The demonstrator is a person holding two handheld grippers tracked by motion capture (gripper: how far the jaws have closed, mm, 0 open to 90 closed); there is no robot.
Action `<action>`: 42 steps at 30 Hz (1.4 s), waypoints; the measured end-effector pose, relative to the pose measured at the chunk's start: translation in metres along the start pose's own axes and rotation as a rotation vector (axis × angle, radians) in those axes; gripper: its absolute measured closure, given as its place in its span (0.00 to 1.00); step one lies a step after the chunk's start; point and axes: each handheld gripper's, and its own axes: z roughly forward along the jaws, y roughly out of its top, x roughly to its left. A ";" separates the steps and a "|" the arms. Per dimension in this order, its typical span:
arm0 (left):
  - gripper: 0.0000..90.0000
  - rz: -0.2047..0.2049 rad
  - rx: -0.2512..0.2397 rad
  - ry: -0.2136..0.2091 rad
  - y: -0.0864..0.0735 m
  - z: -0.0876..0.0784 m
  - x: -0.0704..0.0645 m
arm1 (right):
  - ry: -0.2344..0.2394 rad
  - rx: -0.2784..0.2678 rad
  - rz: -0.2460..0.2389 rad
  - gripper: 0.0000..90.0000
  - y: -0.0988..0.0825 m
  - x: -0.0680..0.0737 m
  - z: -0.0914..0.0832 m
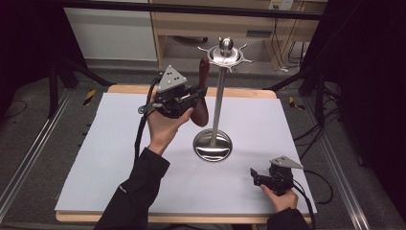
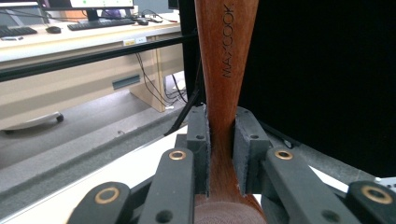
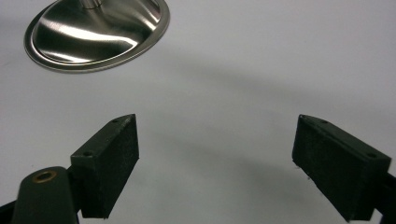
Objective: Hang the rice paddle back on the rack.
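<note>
A brown wooden utensil (image 1: 203,96) with a long handle (image 2: 226,60) hangs upright beside the pole of a steel hanging stand (image 1: 218,103). My left gripper (image 1: 191,96) is shut on its handle, and the pads (image 2: 199,140) press the wood from both sides just above the wide end. The handle top sits close under the stand's hooked crown (image 1: 225,55); whether it hangs on a hook I cannot tell. My right gripper (image 1: 256,178) rests low at the table's front right, open, with nothing between its fingers (image 3: 109,163). The stand's round base (image 3: 95,32) lies ahead of it.
A white mat (image 1: 119,158) covers the wooden table. Black curtains stand at both sides, a desk frame and cables behind. Metal rails (image 1: 28,158) run along the floor left and right of the table.
</note>
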 end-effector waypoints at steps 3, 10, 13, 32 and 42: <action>0.86 -0.001 -0.001 0.001 0.000 0.000 0.000 | 0.000 0.000 -0.002 0.17 0.000 0.000 0.000; 0.80 -0.003 0.013 0.007 -0.006 -0.003 0.003 | 0.002 0.003 -0.003 0.17 0.000 0.001 0.001; 0.75 0.012 0.014 0.011 -0.012 -0.008 0.007 | 0.001 0.007 -0.002 0.17 0.000 0.001 0.001; 0.50 -0.046 0.134 0.009 -0.093 -0.044 0.034 | -0.003 0.020 -0.003 0.17 -0.001 0.002 0.002; 0.46 -0.056 0.218 0.027 -0.143 -0.057 0.038 | -0.006 0.021 0.001 0.17 -0.001 0.001 0.002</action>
